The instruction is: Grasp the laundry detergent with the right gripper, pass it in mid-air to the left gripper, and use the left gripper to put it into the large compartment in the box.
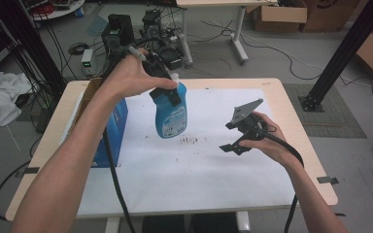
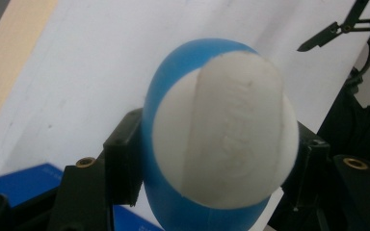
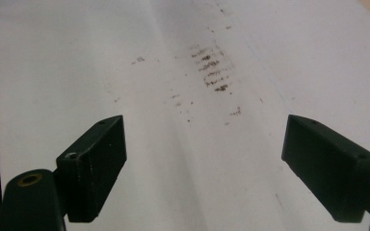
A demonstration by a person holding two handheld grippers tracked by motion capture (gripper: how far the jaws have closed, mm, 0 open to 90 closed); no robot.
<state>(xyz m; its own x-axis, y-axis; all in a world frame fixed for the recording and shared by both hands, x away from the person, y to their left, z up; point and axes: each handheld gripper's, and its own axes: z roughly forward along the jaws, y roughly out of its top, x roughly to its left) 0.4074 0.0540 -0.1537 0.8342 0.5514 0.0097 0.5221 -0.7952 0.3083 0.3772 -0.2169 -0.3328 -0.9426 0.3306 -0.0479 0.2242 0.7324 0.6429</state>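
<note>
**Blue bottle held above the white sheet**

Nearest the person, the white sheet [image 1: 184,174] covers most of the table [image 1: 301,145], with a patch of brown marks [image 1: 190,141] near its middle. Just right of those marks the right gripper [image 1: 234,145] hangs over the sheet, its jaws standing wide apart with nothing between them; in the right gripper view the marks [image 3: 212,72] lie ahead of the two black pads.

Farther in and to the left, the left gripper [image 1: 167,87] is clamped on a blue bottle [image 1: 170,114] just under its white cap [image 2: 224,130]. The bottle hangs clear of the sheet, base down, above the marks. In the left gripper view a black jaw presses each side of the bottle's blue shoulder [image 2: 159,96]. The cap is on; what the bottle holds cannot be told.

At the table's left edge stands a blue box [image 1: 116,126], with a brown cardboard box [image 1: 91,90] just behind it; their contents are hidden.
</note>
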